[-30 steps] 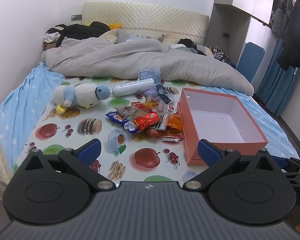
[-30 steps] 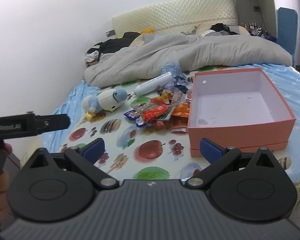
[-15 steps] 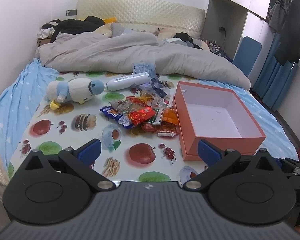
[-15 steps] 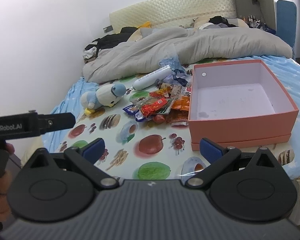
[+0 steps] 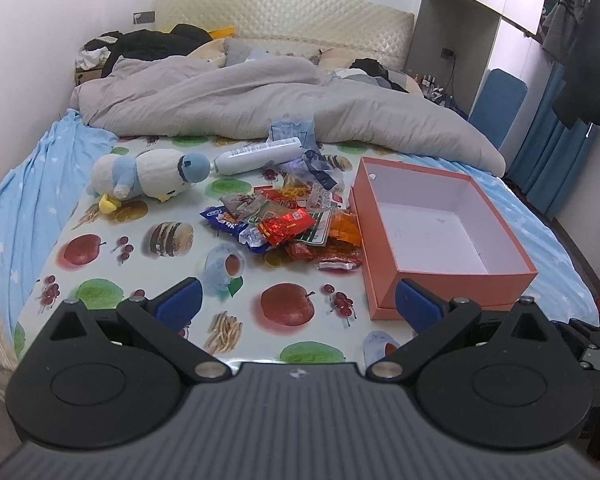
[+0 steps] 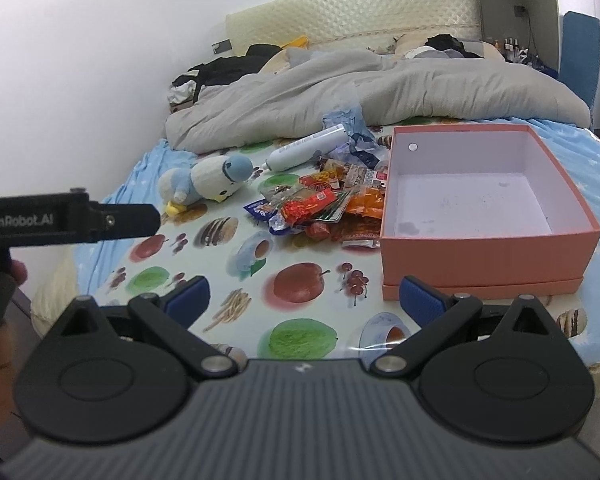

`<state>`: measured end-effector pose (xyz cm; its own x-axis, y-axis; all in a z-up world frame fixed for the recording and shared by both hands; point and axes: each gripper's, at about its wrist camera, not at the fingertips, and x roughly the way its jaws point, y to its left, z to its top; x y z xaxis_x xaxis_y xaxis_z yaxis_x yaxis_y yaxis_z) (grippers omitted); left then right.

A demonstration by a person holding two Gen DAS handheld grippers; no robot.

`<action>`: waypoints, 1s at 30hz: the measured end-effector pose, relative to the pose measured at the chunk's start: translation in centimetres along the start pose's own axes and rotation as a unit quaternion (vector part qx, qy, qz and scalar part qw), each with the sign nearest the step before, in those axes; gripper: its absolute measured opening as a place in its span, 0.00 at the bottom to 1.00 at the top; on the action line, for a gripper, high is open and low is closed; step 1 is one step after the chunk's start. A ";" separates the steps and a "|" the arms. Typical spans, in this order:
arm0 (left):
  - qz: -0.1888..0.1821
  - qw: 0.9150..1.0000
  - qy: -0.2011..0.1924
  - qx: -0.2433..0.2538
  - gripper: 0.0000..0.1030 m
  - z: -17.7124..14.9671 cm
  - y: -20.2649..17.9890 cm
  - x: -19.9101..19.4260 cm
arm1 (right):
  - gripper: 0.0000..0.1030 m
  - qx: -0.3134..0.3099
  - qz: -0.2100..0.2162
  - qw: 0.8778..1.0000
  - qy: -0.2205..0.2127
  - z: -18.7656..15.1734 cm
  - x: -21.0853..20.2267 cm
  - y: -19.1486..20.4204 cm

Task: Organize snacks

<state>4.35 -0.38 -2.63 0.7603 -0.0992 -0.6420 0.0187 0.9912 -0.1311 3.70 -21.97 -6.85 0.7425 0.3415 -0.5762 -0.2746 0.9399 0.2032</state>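
- "GenRobot.AI" is read on the left gripper (image 6: 68,222).
- Both the left gripper and the right gripper (image 6: 304,300) are held spread, empty.
- Snacks (image 5: 288,224) are piled beside the box (image 5: 440,240); their print is unreadable.

"GenRobot_AI" – left hand-held gripper (image 6: 296,304) body

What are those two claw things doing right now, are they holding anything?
Left gripper: open, holding nothing, above the fruit-print mat.
Right gripper: open, holding nothing, short of the pink box.
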 end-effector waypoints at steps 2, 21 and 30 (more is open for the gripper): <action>0.000 1.000 0.000 0.001 1.00 0.1 0.1 0.2 | 1.00 -0.004 -0.004 1.000 -0.002 0.1 0.2 -0.1; 0.000 1.000 0.029 -0.003 1.00 2.8 2.2 6.6 | 0.93 -0.007 -0.021 1.000 -0.009 1.8 5.0 -1.2; -0.005 0.999 0.048 -0.015 1.00 4.0 4.3 10.5 | 0.93 -0.063 -0.030 0.997 -0.024 2.3 8.0 0.2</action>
<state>15.00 3.18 -6.87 0.6949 -0.1191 -0.7092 0.0058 0.9871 -0.1601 11.02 -19.02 -9.65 0.7872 0.2876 -0.5454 -0.3012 0.9512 0.0669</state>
